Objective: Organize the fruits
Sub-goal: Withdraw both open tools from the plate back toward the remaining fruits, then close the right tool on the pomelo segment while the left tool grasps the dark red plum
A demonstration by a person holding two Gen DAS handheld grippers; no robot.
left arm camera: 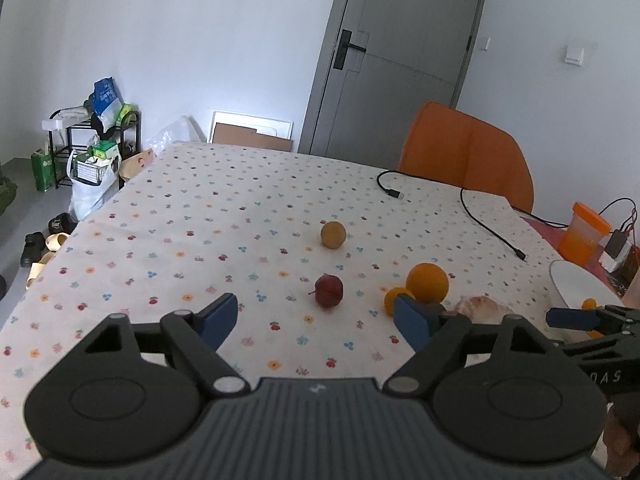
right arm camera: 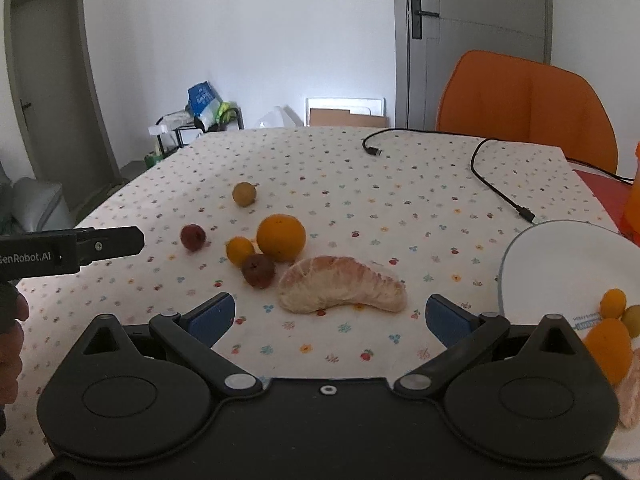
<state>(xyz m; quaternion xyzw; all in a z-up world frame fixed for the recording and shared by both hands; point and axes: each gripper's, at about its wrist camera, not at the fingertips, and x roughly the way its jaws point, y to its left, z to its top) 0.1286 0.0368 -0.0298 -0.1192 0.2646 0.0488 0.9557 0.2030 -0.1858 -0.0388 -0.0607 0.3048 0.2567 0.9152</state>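
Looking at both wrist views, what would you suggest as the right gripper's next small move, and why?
Probably ease the right gripper forward and down around the pomelo segment. Its jaws stand open and empty, the segment lies on the tablecloth straight ahead of them, and the white plate just to its right already holds some fruit, so this looks like the nearest piece to collect.

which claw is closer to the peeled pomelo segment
Right. The right claw is open right in front of the pomelo segment. The left claw faces the red fruit, with the segment off to its right.
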